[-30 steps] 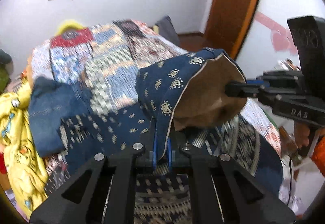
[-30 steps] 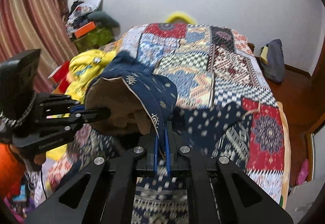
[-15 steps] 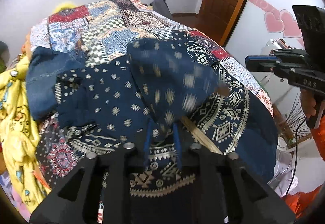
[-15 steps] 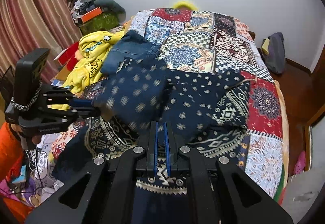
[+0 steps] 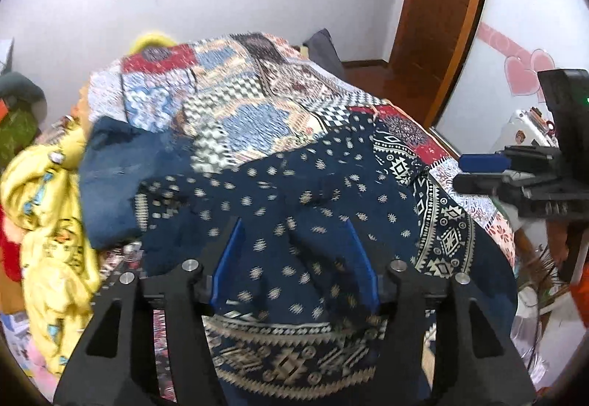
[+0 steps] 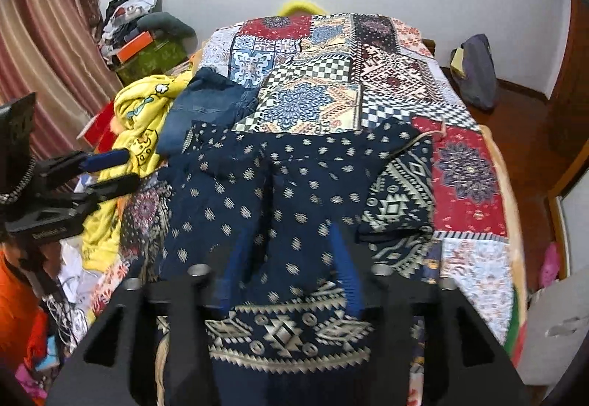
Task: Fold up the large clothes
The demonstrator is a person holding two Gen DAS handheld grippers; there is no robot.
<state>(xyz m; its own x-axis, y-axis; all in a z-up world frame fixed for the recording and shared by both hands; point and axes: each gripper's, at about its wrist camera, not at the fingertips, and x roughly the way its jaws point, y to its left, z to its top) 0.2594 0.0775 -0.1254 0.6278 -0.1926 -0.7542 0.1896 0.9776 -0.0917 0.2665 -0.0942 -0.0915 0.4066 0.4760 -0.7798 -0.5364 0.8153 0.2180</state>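
Beyond the navy printed garment (image 6: 294,192) the patchwork bed (image 6: 368,74) lies open; left of the garment, folded jeans (image 6: 210,104) and yellow cloth (image 6: 143,119) crowd the edge

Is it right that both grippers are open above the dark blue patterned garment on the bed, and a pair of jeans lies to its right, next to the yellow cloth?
Not quite. The jeans lie to the left of the dark blue patterned garment, beside the yellow cloth, as the right wrist view shows. The rest holds: the left gripper and right gripper have just been opening and stand open over the garment.
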